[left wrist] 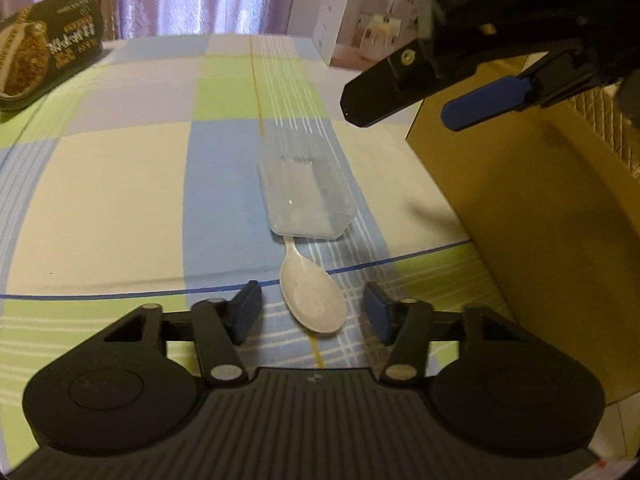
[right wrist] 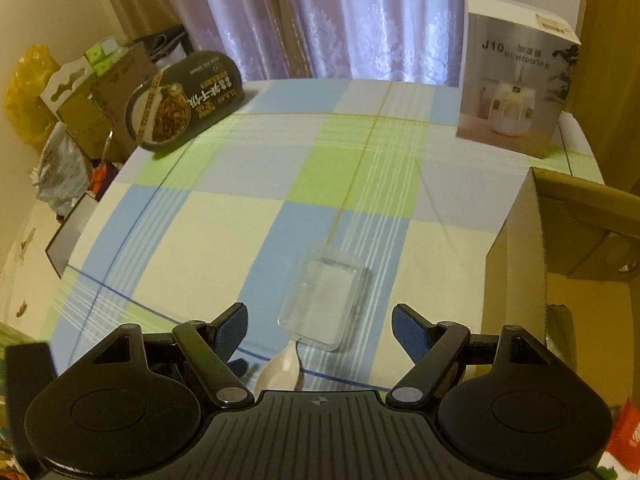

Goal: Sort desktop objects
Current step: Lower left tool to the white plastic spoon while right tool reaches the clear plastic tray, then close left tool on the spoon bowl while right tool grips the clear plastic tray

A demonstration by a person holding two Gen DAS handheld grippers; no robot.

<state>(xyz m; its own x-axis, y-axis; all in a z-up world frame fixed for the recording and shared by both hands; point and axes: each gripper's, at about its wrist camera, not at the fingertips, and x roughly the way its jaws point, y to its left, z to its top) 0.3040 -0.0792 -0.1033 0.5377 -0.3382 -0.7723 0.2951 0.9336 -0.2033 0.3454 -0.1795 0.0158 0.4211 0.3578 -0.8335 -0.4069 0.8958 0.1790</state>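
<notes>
White plastic spoon [left wrist: 313, 298], bowl up

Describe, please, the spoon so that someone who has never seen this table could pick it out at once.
Start from the checked tablecloth and find the tall cardboard box at its right. Beside it lies a clear plastic tray. The white spoon pokes out from under the tray's near end, opaque where the tray is see-through.

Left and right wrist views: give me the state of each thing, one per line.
left gripper: open, straddling the spoon bowl
right gripper: open, empty, raised
white spoon: flat, handle under the clear case
clear case: lying flat
cardboard box: open
humidifier box: upright
noodle bowl: tilted
</notes>
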